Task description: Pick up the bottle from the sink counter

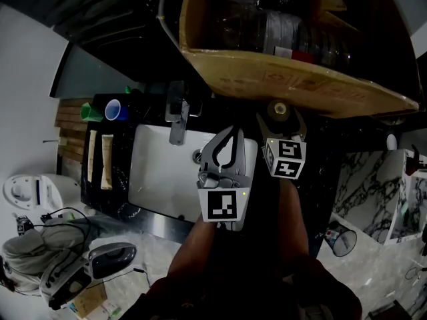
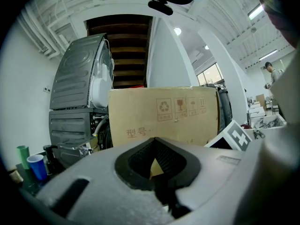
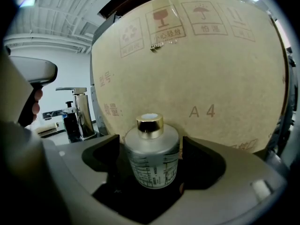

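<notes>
Two jaws of the right gripper [image 3: 149,148] are standing wide apart, with the bottle [image 3: 151,157] between them and neither pad pressing on it. The bottle is standing upright, its long axis vertical and its gold cap pointing up. It is a squat round bottle of frosted glass with dark printed lines on its label. It is sitting on the dark counter [image 1: 123,182], right of the sink [image 1: 157,172] and just near of the box [image 3: 201,78]. The left gripper [image 1: 232,133] is hanging over the sink with its jaws together and nothing in them. The sink is showing as a white rectangle with a chrome faucet [image 1: 177,115] at its far edge. The box is plain brown cardboard. Far left, a blue cup [image 1: 113,110] is lying beside a green one. Marbled stone [image 1: 367,179] is showing at the right.
</notes>
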The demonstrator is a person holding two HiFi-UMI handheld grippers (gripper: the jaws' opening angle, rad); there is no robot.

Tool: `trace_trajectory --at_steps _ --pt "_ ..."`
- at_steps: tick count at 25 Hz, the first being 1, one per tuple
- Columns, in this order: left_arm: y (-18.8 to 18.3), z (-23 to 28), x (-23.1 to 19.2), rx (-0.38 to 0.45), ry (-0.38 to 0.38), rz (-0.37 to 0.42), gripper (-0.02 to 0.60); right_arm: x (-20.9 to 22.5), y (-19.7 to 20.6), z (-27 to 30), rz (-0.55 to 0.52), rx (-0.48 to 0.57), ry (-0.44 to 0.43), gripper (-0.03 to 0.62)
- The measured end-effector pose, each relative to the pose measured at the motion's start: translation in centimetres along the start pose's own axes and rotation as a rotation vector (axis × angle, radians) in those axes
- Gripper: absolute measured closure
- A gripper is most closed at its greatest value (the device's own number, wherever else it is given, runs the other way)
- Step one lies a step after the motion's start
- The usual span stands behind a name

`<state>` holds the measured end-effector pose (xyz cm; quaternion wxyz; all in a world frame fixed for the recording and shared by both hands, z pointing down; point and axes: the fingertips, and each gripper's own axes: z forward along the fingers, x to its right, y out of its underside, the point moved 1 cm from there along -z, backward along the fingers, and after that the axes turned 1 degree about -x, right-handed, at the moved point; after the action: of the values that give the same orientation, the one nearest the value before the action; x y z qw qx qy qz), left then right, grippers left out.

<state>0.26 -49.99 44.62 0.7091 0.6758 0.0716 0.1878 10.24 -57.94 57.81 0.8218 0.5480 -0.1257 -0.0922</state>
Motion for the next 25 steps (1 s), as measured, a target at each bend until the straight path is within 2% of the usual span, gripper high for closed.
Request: trace_trajectory --at_steps 4,7,12,18,25 --pt "0.0 -0.1 0.0 -0.001 0.009 0.034 0.578 0.3 0.0 0.1 0.004 -0.002 0.021 0.215" --pt "0.1 -0.2 -0.1 0.001 0.005 0.017 0.578 0.4 0.1 0.2 0.003 -0.011 0.030 0.253" --pt "0.1 -0.4 -0.2 0.006 -0.004 -0.011 0.578 0.7 0.1 0.2 -0.002 -0.018 0.046 0.263" --pt "-0.2 -1.0 -0.5 0.014 -0.005 0.007 0.578 0.7 0.2 0.1 -0.004 -0.024 0.047 0.264" --pt "-0.9 -1.9 -0.7 0.028 -0.018 -0.013 0.578 0.8 0.2 0.2 -0.002 -0.023 0.047 0.264"
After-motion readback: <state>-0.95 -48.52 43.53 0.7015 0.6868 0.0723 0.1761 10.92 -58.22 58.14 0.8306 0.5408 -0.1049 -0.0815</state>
